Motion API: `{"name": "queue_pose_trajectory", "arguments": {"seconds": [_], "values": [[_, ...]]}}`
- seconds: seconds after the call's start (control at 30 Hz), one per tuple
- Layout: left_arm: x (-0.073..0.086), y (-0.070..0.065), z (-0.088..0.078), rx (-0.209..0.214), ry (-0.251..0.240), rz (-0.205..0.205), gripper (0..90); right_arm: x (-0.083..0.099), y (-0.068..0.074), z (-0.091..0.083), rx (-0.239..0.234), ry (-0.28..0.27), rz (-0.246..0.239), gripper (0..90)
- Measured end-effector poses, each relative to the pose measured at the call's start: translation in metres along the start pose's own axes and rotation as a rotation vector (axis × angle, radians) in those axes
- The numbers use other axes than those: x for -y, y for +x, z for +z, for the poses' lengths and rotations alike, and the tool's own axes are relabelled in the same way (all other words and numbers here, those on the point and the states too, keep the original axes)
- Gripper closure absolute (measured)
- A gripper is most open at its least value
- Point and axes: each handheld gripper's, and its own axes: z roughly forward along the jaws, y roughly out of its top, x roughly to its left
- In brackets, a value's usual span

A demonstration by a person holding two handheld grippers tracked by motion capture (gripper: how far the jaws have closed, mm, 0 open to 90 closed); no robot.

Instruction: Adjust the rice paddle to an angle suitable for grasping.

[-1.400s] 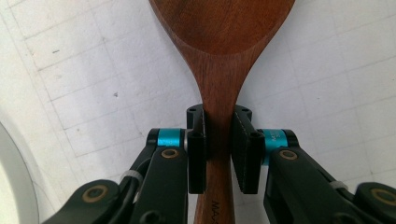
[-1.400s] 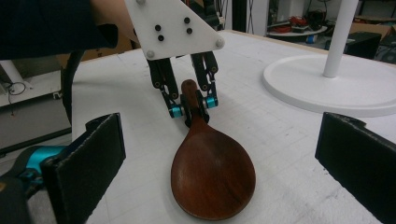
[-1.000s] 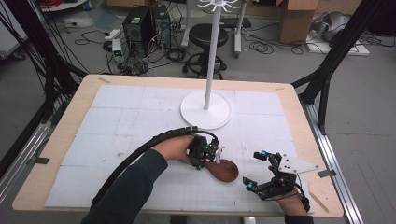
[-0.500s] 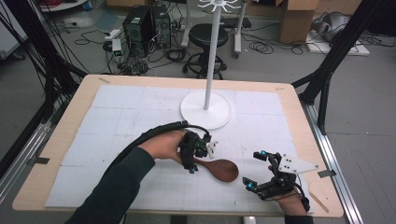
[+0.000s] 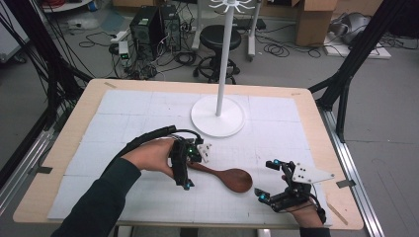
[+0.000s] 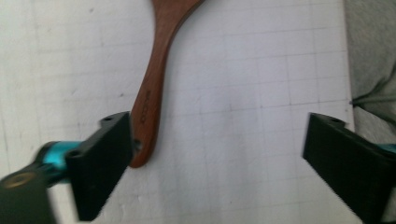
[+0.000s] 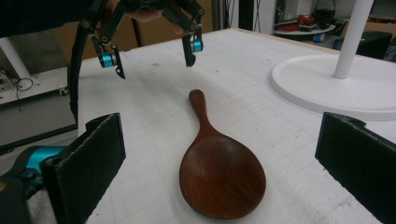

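A dark wooden spoon (image 5: 228,177) lies flat on the white gridded mat (image 5: 123,123), bowl to the right, handle toward my left gripper (image 5: 188,167). That gripper hovers just above the handle end and its jaws have just been opening. In the left gripper view they stand wide apart (image 6: 224,154), the spoon handle (image 6: 152,88) lying loose beside the left jaw, nothing gripped. My right gripper (image 5: 267,180) rests near the front right edge, open. The spoon's bowl (image 7: 219,177) lies ahead between its jaws, untouched. The left gripper (image 7: 154,65) hangs over the handle tip.
A white stand with a round base (image 5: 217,116) and thin pole rises at the back middle of the table. The wooden table edge (image 5: 341,163) runs close to the right hand. Cables, a stool and computer cases lie on the floor beyond.
The left gripper let go of the spoon handle, opened wide, and drew left and slightly up. The spoon stays on the mat. The right gripper has not moved.
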Motion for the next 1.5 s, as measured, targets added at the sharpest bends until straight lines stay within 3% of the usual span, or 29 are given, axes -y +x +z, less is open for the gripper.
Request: {"name": "queue_pose_trajectory", "arguments": {"seconds": [0.13,0.53,0.73,1.1,1.37,1.5], "values": [[0.011,-0.003,-0.005,0.004,-0.045,-0.054,1.7,0.000,0.000,0.002,-0.001,0.002,-0.004,0.5],[0.052,-0.016,-0.031,-0.098,-0.192,-0.128,1.7,-0.001,0.001,0.006,-0.012,0.009,-0.006,0.5],[0.078,-0.025,-0.041,-0.144,-0.288,-0.173,1.7,-0.001,0.001,0.007,-0.012,0.006,-0.011,0.5],[0.131,-0.041,-0.043,-0.216,-0.469,-0.294,1.7,-0.002,0.001,0.008,-0.009,0.004,-0.005,0.5],[0.157,-0.055,-0.044,-0.288,-0.613,-0.349,1.7,-0.004,0.001,0.008,-0.011,0.004,-0.008,0.5],[0.167,-0.062,-0.043,-0.295,-0.670,-0.373,1.7,-0.004,0.000,0.008,-0.008,0.003,-0.011,0.5]]}}
